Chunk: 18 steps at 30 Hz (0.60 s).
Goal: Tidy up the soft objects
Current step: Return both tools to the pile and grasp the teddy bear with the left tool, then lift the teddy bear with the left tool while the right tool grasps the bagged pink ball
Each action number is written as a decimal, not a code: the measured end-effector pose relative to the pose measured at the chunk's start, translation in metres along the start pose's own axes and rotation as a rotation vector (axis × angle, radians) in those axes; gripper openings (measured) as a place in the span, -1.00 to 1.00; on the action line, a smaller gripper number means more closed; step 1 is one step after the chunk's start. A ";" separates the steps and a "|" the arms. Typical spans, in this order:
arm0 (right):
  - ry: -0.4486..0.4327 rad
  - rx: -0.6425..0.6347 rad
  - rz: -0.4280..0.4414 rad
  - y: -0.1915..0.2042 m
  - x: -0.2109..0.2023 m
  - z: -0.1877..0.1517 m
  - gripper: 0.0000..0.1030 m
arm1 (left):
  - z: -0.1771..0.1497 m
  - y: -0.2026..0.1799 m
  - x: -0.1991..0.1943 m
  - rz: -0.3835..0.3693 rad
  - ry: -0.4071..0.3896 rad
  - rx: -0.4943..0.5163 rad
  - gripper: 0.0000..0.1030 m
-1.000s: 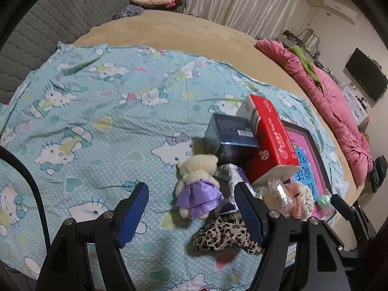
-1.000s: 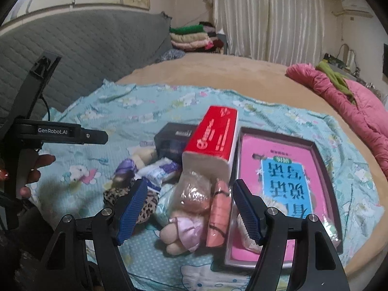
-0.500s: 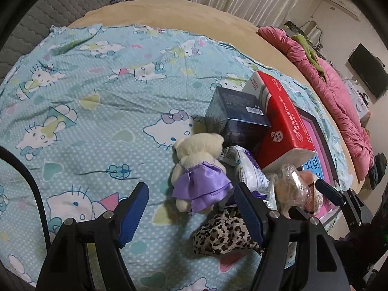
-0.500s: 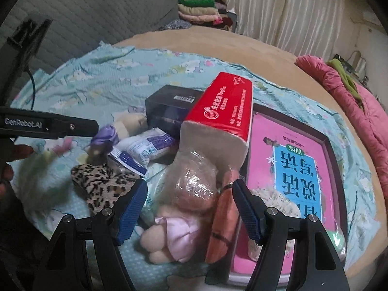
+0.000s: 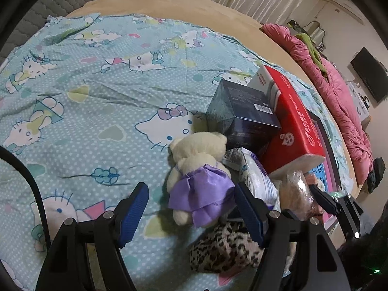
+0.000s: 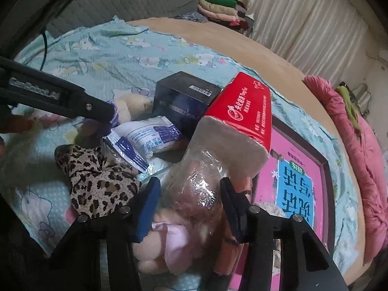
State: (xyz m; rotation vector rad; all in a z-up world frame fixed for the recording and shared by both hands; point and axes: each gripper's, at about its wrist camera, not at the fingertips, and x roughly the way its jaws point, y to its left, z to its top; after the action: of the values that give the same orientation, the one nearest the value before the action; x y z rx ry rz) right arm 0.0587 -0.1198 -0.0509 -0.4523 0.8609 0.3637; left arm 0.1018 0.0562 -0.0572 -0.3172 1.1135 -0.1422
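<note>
- Landmark: the red tissue pack (image 6: 245,111), lying on a pale blue cartoon-cat sheet (image 5: 97,97). White Chinese print runs along its red side and cannot be read at this size; a round white logo sits near the open end where the tissues show.
- Dark blue box (image 6: 184,97), touching the pack on its far-left side; a white barcode label lies on its top, text too small to read.
- White-and-blue printed sachet (image 6: 148,140), just left of the pack; writing illegible.
- Pink-and-blue book (image 6: 298,189), right of the pack and partly under it, with large yellow Chinese characters seen upside down.
- Cream teddy bear in a purple dress (image 5: 198,169), left of the pack beyond the sachet. The left gripper (image 5: 191,213) stands spread around its lower half, pads clear of it; "GenRobot.AI" is printed on its body.
- Leopard-print cloth (image 6: 97,181), near-left of the pack.
- Plastic-wrapped plush doll (image 6: 194,194), directly in front of the pack's open end. The right gripper (image 6: 186,206) has just been closing, the doll between its jaws; whether the pads press it cannot be told.
</note>
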 end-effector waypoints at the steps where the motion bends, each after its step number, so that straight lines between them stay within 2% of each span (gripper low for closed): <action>1: -0.007 0.017 0.012 -0.003 -0.002 0.000 -0.04 | 0.001 0.001 0.003 0.001 0.003 -0.004 0.41; 5: -0.043 0.120 0.121 -0.018 -0.008 -0.001 -0.08 | 0.006 0.003 0.016 -0.007 0.028 -0.024 0.41; 8: -0.062 0.164 0.169 -0.024 -0.013 -0.001 -0.09 | 0.007 0.003 0.026 -0.041 0.050 -0.039 0.40; 11: -0.081 0.168 0.186 -0.022 -0.017 0.001 -0.10 | 0.010 -0.001 0.033 -0.057 0.059 -0.031 0.21; 12: -0.085 0.169 0.190 -0.022 -0.018 0.001 -0.10 | 0.010 -0.003 0.036 -0.067 0.063 -0.031 0.06; 18: -0.119 0.179 0.212 -0.019 -0.029 -0.001 -0.10 | 0.011 -0.008 0.040 -0.071 0.053 -0.021 -0.10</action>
State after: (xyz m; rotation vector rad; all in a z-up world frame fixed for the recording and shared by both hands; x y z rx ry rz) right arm 0.0493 -0.1399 -0.0241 -0.1718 0.8191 0.4990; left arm 0.1299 0.0399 -0.0844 -0.3742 1.1569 -0.2026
